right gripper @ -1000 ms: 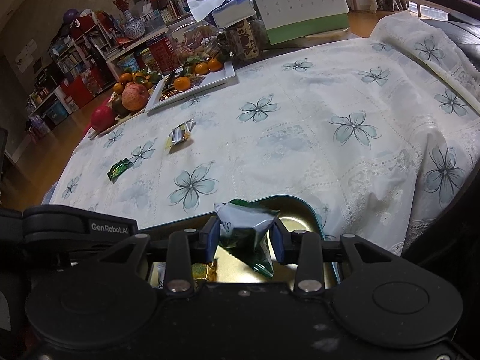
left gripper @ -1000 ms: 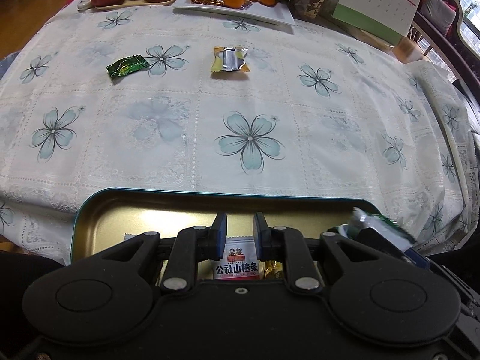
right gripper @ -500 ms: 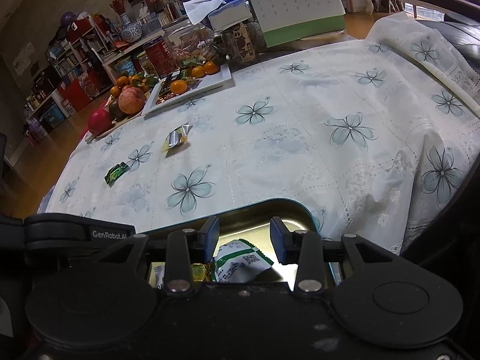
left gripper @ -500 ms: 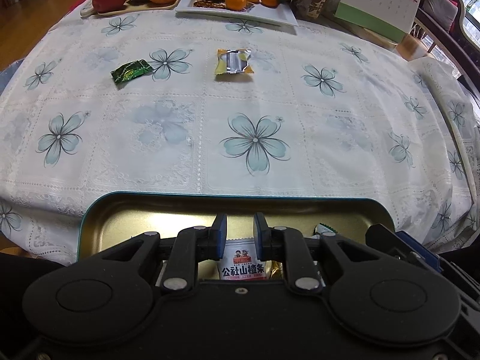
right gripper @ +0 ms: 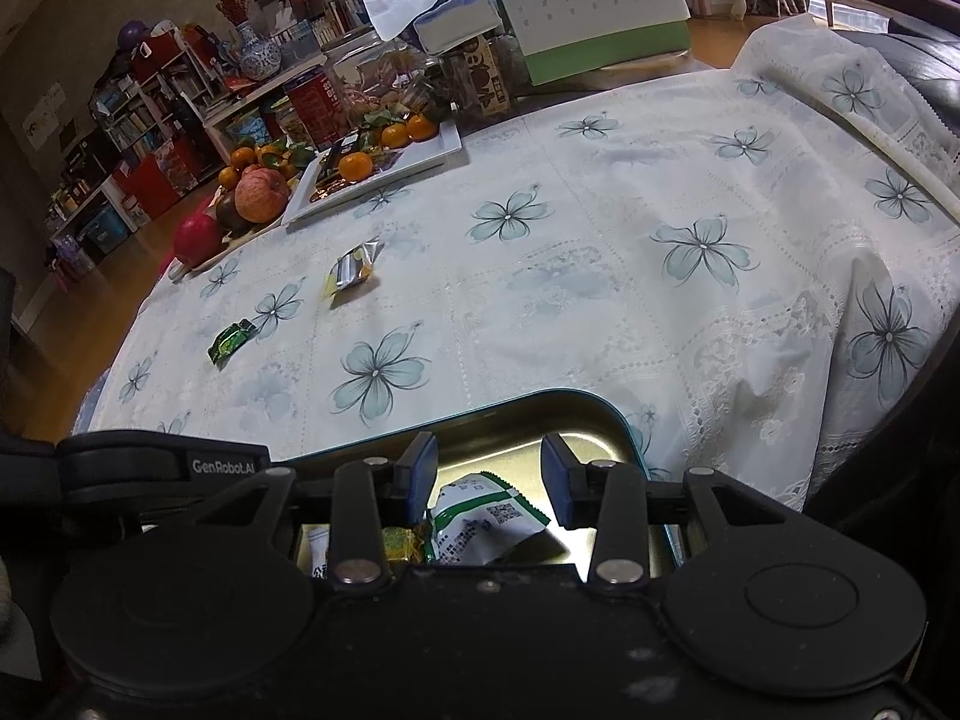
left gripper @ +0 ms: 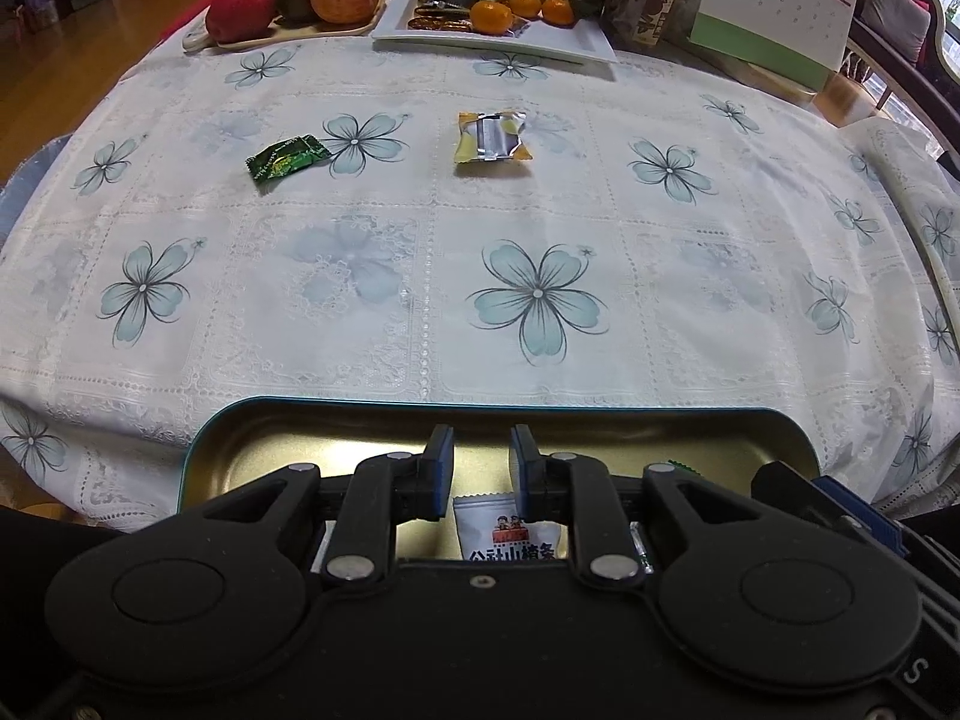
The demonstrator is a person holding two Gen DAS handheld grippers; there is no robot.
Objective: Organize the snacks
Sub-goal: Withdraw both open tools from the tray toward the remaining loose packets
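Note:
A teal-rimmed gold tin tray [left gripper: 252,420] [right gripper: 576,399] sits at the table's near edge. Inside lie a white packet with red print [left gripper: 510,531], a green-and-white packet [right gripper: 486,519] and a small yellow candy [right gripper: 399,543]. My left gripper [left gripper: 480,456] hovers over the tray, open and empty. My right gripper [right gripper: 489,471] is open above the green-and-white packet, not touching it. A green candy [left gripper: 288,157] [right gripper: 231,341] and a yellow-and-silver packet [left gripper: 492,137] [right gripper: 351,270] lie farther out on the floral tablecloth.
At the back stand a white plate with tangerines [left gripper: 498,30] [right gripper: 384,162], a board of apples [left gripper: 288,6] [right gripper: 240,204], jars and a desk calendar [left gripper: 774,12] [right gripper: 600,6]. The cloth drapes over the right edge [right gripper: 870,312].
My right gripper opened and let the green-and-white packet drop into the tray, and its jaws now stand wider. My left gripper's jaws stand slightly farther apart, and it shifted a little over the tray.

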